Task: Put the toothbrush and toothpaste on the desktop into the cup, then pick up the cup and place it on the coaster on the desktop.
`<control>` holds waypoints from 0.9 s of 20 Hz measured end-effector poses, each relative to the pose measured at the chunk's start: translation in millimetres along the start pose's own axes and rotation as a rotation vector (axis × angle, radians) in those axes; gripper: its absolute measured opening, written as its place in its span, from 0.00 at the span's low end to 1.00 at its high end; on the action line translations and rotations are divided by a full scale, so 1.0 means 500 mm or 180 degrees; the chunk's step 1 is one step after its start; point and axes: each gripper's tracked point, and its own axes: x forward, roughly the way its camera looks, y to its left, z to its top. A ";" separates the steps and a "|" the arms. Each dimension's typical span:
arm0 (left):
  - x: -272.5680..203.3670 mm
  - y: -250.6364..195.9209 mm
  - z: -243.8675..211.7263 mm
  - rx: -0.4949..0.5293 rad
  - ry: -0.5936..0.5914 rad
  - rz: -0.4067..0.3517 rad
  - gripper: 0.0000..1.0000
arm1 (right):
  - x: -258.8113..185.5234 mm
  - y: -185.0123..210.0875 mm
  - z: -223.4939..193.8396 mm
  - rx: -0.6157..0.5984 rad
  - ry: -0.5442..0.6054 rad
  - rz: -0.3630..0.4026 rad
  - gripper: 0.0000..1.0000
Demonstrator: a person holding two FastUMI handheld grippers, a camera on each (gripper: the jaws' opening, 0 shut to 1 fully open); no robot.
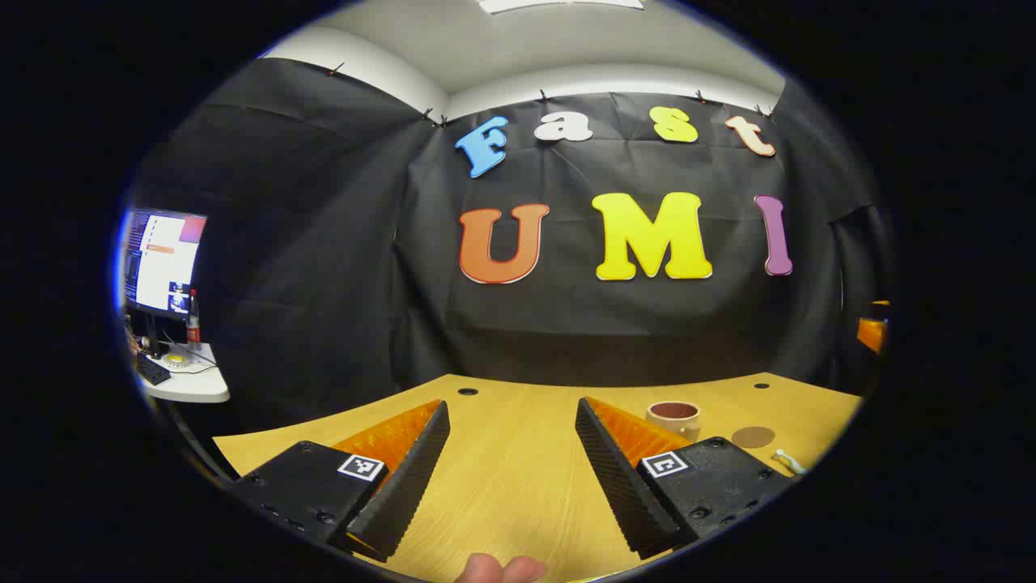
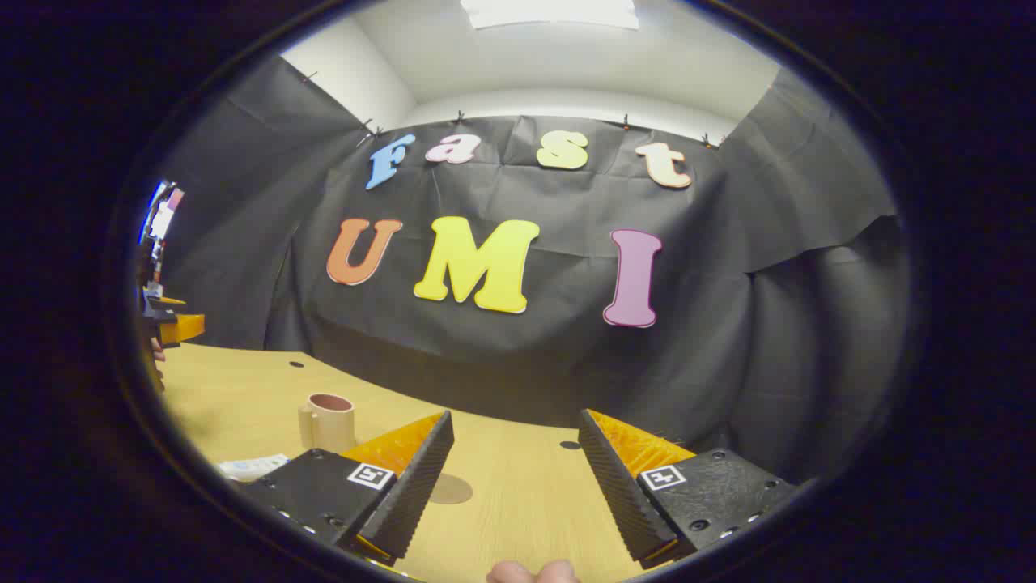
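Desktop [image 1: 518, 453] looks like pale wood-grain laminate, smooth with a soft sheen. Ahead of the left gripper [image 1: 512, 453], the cup [image 1: 674, 419] seems matt ceramic, and the coaster [image 1: 753, 437] beside it flat and dull, cork-like. Both grippers' inner faces are ribbed; right gripper [image 2: 515, 461] housings look like grainy plastic.

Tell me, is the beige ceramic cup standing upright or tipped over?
Upright: the beige ceramic cup stands on the wooden desktop, round mouth facing up. Contents: cannot tell.

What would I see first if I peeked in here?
Probably the two big open tongs poking out over the yellow wooden desk. Then the little cup standing past them on the right, with the round coaster lying flat beside it.
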 end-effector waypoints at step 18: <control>0.003 -0.106 0.048 0.0050 0.0068 -0.0327 0.97 | -0.036 0.021 -0.059 0.0256 0.0368 0.0010 0.94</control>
